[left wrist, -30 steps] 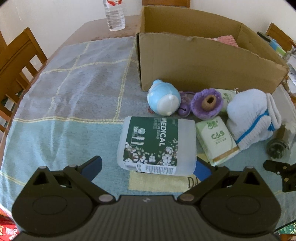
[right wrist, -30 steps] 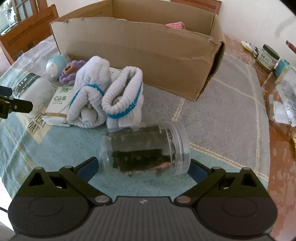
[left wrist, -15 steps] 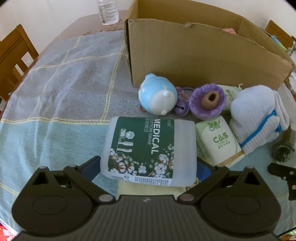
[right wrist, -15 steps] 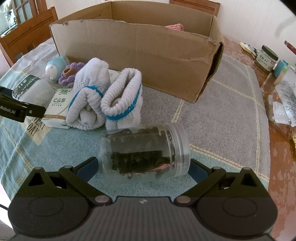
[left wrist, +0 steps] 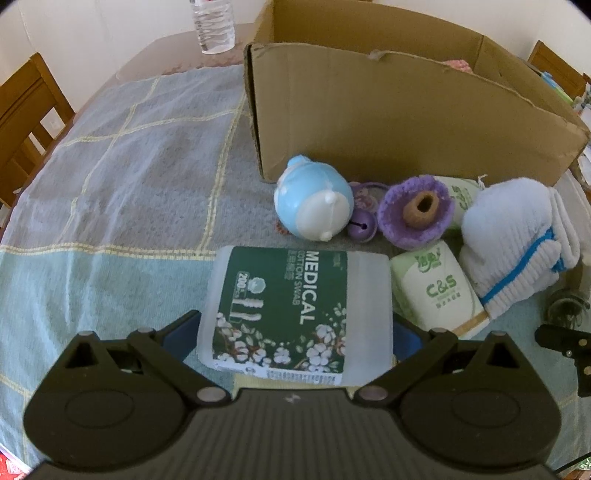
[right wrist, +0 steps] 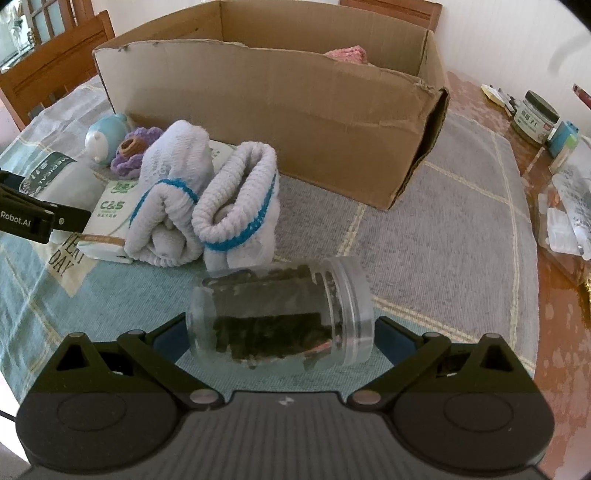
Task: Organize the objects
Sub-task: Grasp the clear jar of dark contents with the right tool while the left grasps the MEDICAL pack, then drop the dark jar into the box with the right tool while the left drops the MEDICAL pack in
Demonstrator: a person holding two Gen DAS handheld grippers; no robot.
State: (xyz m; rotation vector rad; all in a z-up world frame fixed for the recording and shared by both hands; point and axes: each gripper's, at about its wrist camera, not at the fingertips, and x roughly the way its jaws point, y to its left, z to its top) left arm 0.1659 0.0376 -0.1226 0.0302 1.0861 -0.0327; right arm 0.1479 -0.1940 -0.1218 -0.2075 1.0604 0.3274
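Left wrist view: your left gripper [left wrist: 295,334] has advanced since a second ago, and the cotton swab box [left wrist: 295,310] now sits between its spread blue fingers [left wrist: 183,334]. The fingers flank the box ends; whether they press on it cannot be told. The box is a frosted plastic rectangle with a glossy dark green label, lying flat on the checked woven tablecloth [left wrist: 129,177]. Beyond it lie a smooth blue-and-white rounded toy [left wrist: 314,203], a purple crocheted flower [left wrist: 417,212], a soft green tissue pack [left wrist: 436,291] and rolled ribbed white socks [left wrist: 517,251] with a blue stripe. The open corrugated cardboard box [left wrist: 388,122] stands behind them. A clear water bottle [left wrist: 214,26] shows only here.

Right wrist view: your right gripper [right wrist: 275,330] has closed in slightly, and the clear jar [right wrist: 280,325] fills more of the gap. The jar is a transparent cylinder with a ribbed lid and dark contents, lying on its side on the cloth. Both fingers sit at its ends, and firm contact cannot be confirmed. This view alone shows a pink knitted item [right wrist: 349,55] inside the cardboard box [right wrist: 295,110] and a dark-lidded jar [right wrist: 535,116] on bare wood.
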